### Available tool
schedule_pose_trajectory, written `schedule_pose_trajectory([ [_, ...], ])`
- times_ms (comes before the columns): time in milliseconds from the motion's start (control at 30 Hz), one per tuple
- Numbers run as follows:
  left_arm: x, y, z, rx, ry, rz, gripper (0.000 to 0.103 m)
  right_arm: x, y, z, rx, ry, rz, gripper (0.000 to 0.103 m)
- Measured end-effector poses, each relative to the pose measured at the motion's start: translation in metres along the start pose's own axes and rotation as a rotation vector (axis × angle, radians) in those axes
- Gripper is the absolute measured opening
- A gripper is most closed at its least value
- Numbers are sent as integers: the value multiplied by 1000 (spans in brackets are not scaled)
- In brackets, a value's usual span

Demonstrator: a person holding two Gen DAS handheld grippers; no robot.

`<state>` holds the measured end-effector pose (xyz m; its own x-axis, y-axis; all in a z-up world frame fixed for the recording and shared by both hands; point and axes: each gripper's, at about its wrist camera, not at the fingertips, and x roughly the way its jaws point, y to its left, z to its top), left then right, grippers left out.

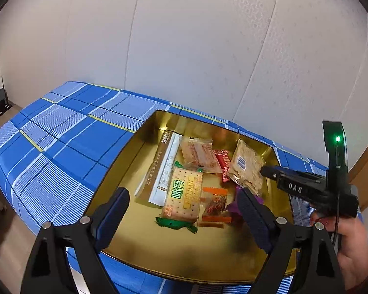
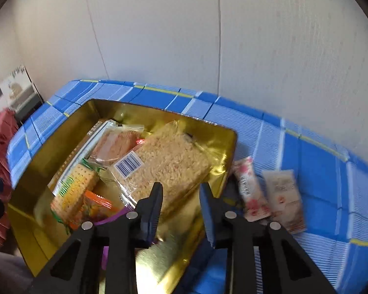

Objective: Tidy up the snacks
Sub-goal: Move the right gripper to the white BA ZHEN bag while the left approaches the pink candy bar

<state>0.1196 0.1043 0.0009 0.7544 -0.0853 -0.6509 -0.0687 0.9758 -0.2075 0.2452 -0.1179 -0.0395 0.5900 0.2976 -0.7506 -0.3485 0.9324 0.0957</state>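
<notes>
A gold tin tray (image 1: 144, 240) (image 2: 208, 147) on the blue checked cloth holds several snacks: a long white-and-brown box (image 1: 163, 169), a green-ended cracker pack (image 1: 182, 196) (image 2: 73, 188), a clear rice-crisp pack (image 1: 246, 167) (image 2: 169, 156), an orange packet (image 1: 214, 207) and a purple wrapper (image 1: 233, 207). My left gripper (image 1: 181, 218) is open and empty above the tray. My right gripper (image 2: 181, 210) is open and empty over the tray's right rim, just in front of the rice-crisp pack. It also shows in the left wrist view (image 1: 306, 183). Two pink-and-white packets (image 2: 251, 191) (image 2: 283, 196) lie on the cloth right of the tray.
The table with the blue checked cloth (image 1: 61, 147) stands against a white wall (image 1: 184, 36). Its left edge drops to a wooden floor (image 1: 9, 232). Red fabric (image 2: 0, 147) lies left of the table. A wooden door frame (image 1: 365, 164) is at right.
</notes>
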Motion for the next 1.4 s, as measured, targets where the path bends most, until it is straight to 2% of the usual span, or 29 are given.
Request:
schedule_pose_trajectory([
  [267, 6, -9, -2, 13, 15, -8, 91, -11, 22, 4, -88, -67, 72, 32],
  [400, 9, -14, -3, 28, 19, -1, 93, -16, 17, 5, -44, -80, 94, 32],
  [467, 11, -17, -4, 33, 19, -3, 96, -21, 9, 6, -22, -94, 84, 34],
  [700, 16, -31, -6, 66, 23, -14, 96, -37, -34, 4, 75, -114, 8, 34],
  [833, 17, -40, -7, 88, 17, -19, 97, -44, -76, -2, 192, -119, -54, 40],
  [933, 19, -44, -7, 86, 18, -36, 101, -45, -103, -7, 267, -107, -80, 45],
  [1067, 23, -53, -8, 79, 26, -59, 101, -37, -121, -13, 311, -71, -90, 45],
  [1233, 27, -65, -12, 108, 33, -65, 101, -18, -109, -8, 211, -31, -115, 45],
  [1400, 24, -68, -14, 140, 19, -44, 101, 5, -91, -4, 99, 12, -94, 45],
])
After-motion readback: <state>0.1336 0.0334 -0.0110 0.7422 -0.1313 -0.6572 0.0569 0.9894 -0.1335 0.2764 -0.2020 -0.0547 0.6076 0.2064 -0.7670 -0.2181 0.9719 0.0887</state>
